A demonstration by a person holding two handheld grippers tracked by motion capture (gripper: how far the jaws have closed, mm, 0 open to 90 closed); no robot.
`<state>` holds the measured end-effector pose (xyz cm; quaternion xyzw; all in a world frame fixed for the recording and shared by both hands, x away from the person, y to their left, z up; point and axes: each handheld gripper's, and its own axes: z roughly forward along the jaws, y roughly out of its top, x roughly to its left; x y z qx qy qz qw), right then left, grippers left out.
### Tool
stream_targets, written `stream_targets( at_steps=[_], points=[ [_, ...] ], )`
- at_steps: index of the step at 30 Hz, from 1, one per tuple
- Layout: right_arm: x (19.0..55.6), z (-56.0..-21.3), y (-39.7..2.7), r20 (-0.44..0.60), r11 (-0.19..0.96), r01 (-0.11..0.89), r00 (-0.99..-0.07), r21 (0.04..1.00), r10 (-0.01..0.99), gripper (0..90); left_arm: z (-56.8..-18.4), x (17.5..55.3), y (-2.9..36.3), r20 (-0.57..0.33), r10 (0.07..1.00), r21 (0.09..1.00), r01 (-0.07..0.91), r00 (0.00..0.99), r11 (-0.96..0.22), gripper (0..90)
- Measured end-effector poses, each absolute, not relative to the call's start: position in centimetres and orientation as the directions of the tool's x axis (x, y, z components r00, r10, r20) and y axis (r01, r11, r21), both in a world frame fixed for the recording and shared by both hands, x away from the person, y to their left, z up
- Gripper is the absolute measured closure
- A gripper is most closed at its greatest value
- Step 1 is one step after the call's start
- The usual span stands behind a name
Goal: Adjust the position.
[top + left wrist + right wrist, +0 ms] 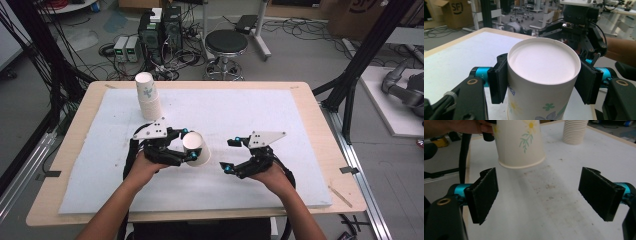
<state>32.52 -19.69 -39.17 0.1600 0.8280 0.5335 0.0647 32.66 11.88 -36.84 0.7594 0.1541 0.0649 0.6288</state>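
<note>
Held cup's point(196, 148) mouth is hidden; it sits mid-frame, clamped in the left gripper point(187, 144). Right gripper point(229, 154), center-right, has jaws wide apart w/ nothing between. One stack of cups point(148, 96) upper left, count unclear.

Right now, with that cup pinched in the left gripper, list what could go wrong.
1. The left gripper squeezes the thin paper cup by its sides, tilted off the white mat; it may crush or slip out.
2. The right gripper waits with jaws wide apart just beyond the cup's rim; a misjudged handover could knock the cup free.
3. The tall cup stack stands close behind the left gripper; a backward swing might topple it.
</note>
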Motion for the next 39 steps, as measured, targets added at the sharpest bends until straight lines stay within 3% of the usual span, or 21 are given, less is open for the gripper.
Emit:
stream_targets(
  at_steps=[20, 36, 38, 39],
  points=[
    [32.5, -39.5, -15.9, 0.094, 0.405, 0.174, -0.973, 0.897, 0.21, 17.3, -37.0, 32.3, 9.9, -0.117, 0.202, 0.973, 0.153, 0.972, -0.173, 35.6],
    [32.5, -39.7, -15.3, 0.089, 0.419, 0.157, -0.98, 0.894, 0.177, 32.4, -37.5, 32.3, 9.5, -0.138, 0.182, 0.972, 0.168, 0.973, -0.163, 35.1],
    [32.5, -39.7, -15.4, 0.091, 0.421, 0.154, -0.982, 0.894, 0.165, 33.9, -37.6, 32.2, 9.6, -0.16, 0.201, 0.972, 0.191, 0.966, -0.141, 31.0],
    [32.4, -39.7, -15.4, 0.09, 0.426, 0.151, -0.983, 0.892, 0.159, 34.2, -37.5, 32.2, 9.6, -0.176, 0.211, 0.969, 0.207, 0.961, -0.134, 21.8]
  ],
)
